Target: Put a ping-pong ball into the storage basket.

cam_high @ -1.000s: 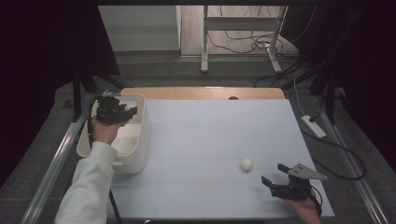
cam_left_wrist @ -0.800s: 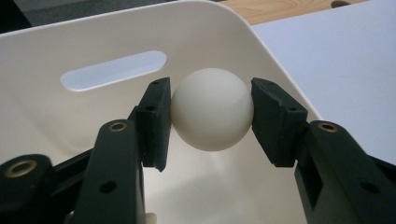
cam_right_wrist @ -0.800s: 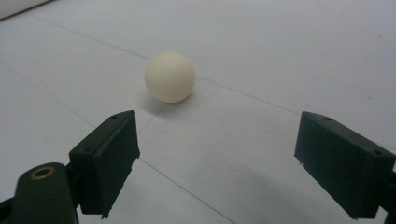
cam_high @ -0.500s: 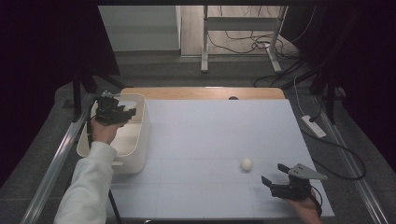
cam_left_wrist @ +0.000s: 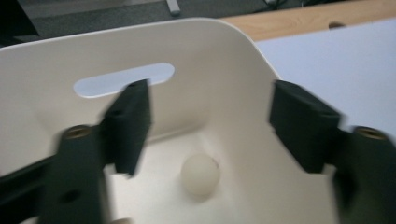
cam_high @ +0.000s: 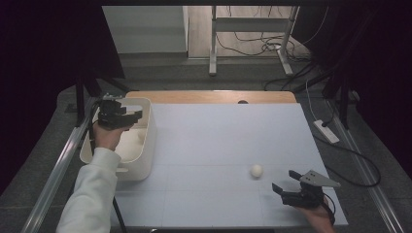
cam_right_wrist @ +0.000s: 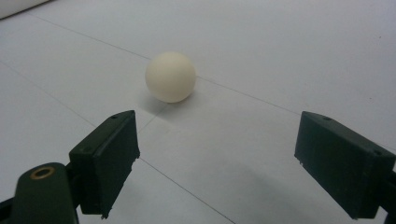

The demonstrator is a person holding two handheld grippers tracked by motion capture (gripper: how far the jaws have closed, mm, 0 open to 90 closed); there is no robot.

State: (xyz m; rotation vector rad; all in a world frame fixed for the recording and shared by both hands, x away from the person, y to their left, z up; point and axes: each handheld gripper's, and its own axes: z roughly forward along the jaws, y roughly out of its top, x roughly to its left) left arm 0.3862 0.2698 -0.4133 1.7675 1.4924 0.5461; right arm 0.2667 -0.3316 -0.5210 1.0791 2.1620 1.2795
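Bin sits at table left edge, one ball inside it. Second ball on table, well right of bin, nearer front.

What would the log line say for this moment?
left tongs: open over bin, ball in bin | right tongs: open, near ball on table

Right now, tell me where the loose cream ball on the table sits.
In the high view, the small cream ball lies on the white tabletop, right of centre, just ahead of the open right tool.
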